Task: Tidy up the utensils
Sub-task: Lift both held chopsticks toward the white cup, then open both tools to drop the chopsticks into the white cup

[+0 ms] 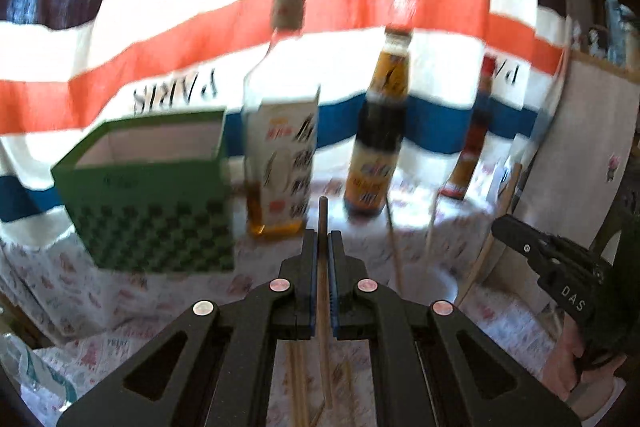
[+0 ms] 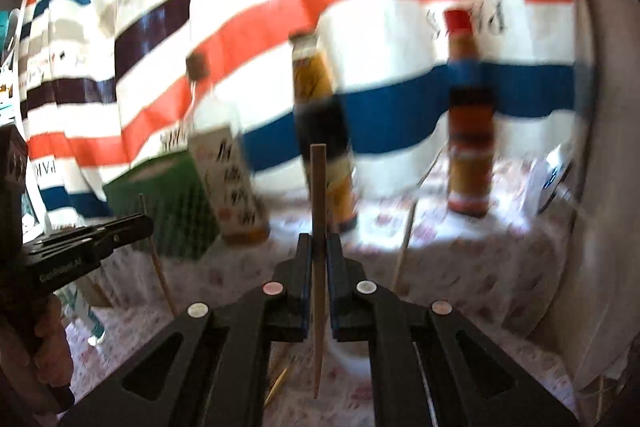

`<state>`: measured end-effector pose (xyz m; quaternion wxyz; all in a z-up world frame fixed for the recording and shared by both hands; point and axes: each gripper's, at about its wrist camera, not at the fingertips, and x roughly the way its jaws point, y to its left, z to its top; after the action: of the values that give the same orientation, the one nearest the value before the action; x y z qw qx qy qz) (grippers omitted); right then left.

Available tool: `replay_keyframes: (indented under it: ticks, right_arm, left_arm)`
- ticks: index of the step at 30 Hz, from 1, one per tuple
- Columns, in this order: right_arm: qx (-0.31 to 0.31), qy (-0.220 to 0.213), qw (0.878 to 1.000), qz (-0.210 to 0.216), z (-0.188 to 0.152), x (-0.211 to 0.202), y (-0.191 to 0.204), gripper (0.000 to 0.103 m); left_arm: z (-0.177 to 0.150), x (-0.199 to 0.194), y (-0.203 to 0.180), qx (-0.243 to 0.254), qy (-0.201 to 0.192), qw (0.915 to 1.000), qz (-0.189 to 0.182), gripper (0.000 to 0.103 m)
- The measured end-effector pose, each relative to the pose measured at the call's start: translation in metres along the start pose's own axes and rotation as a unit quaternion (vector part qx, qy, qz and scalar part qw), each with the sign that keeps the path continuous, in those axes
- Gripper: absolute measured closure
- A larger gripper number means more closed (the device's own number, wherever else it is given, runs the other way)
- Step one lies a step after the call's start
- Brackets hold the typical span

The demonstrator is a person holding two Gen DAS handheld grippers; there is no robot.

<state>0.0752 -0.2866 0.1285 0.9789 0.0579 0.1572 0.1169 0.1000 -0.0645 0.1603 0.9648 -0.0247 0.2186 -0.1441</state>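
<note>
My left gripper is shut on a wooden chopstick that runs between the pads and sticks out past the tips. A green checked box with an open top stands ahead on the left. My right gripper is shut on another chopstick, held nearly upright above the table. From the right wrist view, the left gripper shows at the left edge, its chopstick hanging below it, in front of the green box. Loose chopsticks lie on the cloth.
Three sauce bottles stand in a row behind: a clear one, a dark one and a red-capped one. A striped cloth hangs at the back. A printed cloth covers the table. A hand holds the right gripper.
</note>
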Motion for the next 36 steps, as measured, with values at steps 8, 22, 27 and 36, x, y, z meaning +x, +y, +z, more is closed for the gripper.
replay_keyframes:
  ticks: [8,22,27,36]
  right_arm:
    - [0.003,-0.062,0.998,-0.030,0.035,-0.019,-0.017,0.097]
    - [-0.014,-0.056,0.995,-0.077,0.011,0.021,-0.031,0.097]
    - [0.008,-0.029,0.997,-0.069,-0.005,0.040,-0.046,0.097]
    - [0.014,0.034,0.998,-0.043,-0.023,0.056,-0.051,0.095]
  left_arm:
    - [0.039,-0.008,-0.038,-0.002,-0.083,0.9956,-0.045,0.099]
    - [0.037,0.056,-0.067,-0.020,-0.121,0.9887,-0.086,0.099]
    - [0.012,0.081,-0.066,-0.009,-0.085,0.9932,-0.078,0.099]
    - [-0.019,0.098,-0.070,0.013,-0.026,0.9962,-0.082,0.099]
